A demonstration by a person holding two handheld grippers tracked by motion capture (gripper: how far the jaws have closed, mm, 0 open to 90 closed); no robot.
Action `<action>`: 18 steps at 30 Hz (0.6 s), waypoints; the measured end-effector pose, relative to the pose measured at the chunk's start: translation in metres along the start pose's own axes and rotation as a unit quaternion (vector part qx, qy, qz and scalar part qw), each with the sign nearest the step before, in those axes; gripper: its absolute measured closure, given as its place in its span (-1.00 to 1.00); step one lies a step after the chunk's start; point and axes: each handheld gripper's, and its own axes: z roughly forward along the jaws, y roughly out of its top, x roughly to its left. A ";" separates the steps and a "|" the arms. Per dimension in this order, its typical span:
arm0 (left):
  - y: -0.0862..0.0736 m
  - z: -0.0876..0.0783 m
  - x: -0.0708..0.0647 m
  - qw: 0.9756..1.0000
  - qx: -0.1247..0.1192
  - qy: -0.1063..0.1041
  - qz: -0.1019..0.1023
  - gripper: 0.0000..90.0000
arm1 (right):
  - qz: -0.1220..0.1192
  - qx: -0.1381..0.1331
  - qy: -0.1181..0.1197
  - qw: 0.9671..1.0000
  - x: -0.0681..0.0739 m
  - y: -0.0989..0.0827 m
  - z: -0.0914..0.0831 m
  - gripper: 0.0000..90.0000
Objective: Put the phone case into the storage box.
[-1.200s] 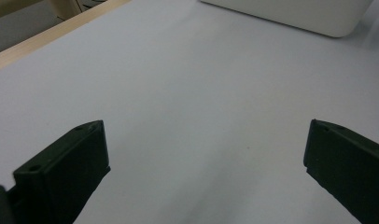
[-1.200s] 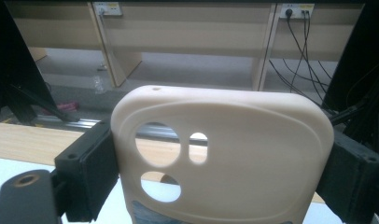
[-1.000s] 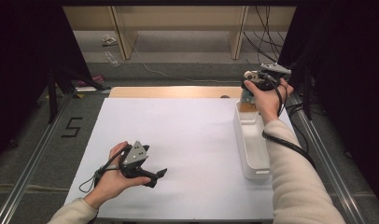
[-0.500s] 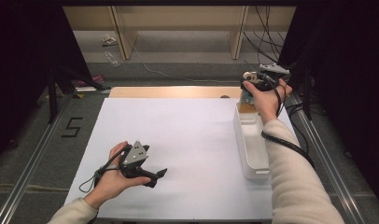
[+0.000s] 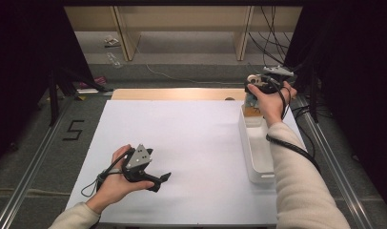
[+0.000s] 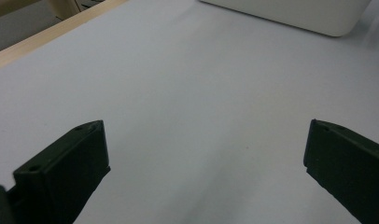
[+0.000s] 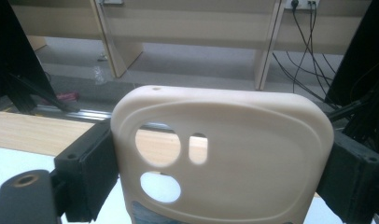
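Right gripper (image 7: 220, 186) is clamped across a cream phone case (image 7: 225, 158), lifted above the white tray (image 5: 256, 157); placement is judged outstanding, left gripper (image 6: 204, 163) gaping empty

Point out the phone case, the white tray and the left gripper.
phone case (image 7: 253, 140): right gripper view, its back panel.
white tray (image 5: 256, 148): high view, bare floor.
left gripper (image 6: 206, 154): left gripper view, midway between its open jaws.
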 end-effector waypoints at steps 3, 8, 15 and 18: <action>0.000 -0.001 0.000 1.000 0.001 0.000 0.000 -1.00 | 0.000 0.002 0.000 1.000 -0.001 -0.001 0.001 -0.73; 0.000 0.000 0.000 1.000 0.001 0.000 -0.001 -1.00 | 0.002 0.005 -0.001 1.000 -0.001 -0.002 0.002 -0.73; 0.000 -0.001 0.000 1.000 0.001 0.001 0.000 -1.00 | 0.004 0.010 -0.001 1.000 -0.001 -0.005 0.005 -0.73; 0.001 -0.001 0.000 1.000 -0.001 0.000 0.000 -1.00 | 0.005 0.010 -0.001 1.000 -0.001 -0.007 0.007 -0.73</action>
